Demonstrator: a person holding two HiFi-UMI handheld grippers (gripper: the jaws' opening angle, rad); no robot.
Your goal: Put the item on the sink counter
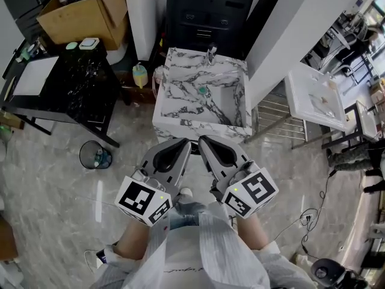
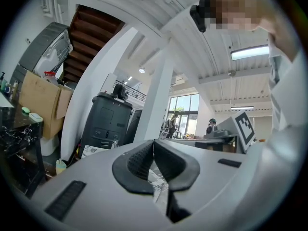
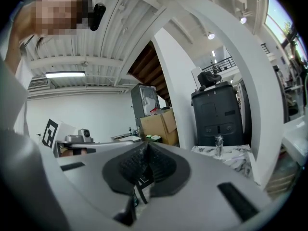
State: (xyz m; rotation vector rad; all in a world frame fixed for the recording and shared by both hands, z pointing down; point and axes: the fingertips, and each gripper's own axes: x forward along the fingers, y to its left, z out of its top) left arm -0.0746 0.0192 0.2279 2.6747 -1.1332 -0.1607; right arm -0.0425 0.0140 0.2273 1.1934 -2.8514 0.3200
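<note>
A white sink with grey marble veining (image 1: 174,119) stands in front of me in the head view, with a chrome faucet (image 1: 212,54) at its back rim and a teal drain (image 1: 203,90) in its basin. My left gripper (image 1: 185,144) and right gripper (image 1: 203,141) are held side by side just short of the sink's near wall, both shut with nothing between the jaws. In the left gripper view the ribbed pads (image 2: 142,160) meet. In the right gripper view the pads (image 3: 156,163) also meet, and the faucet (image 3: 219,144) shows at the right. A small yellow bottle (image 1: 139,75) stands left of the sink.
A black table (image 1: 78,89) with white paper (image 1: 35,75) stands at the left, and a cardboard box (image 1: 84,14) behind it. A round bin (image 1: 95,155) sits on the floor. A black cabinet (image 1: 207,11) is behind the sink. At the right are a metal rack (image 1: 280,122) and a white basin (image 1: 316,98).
</note>
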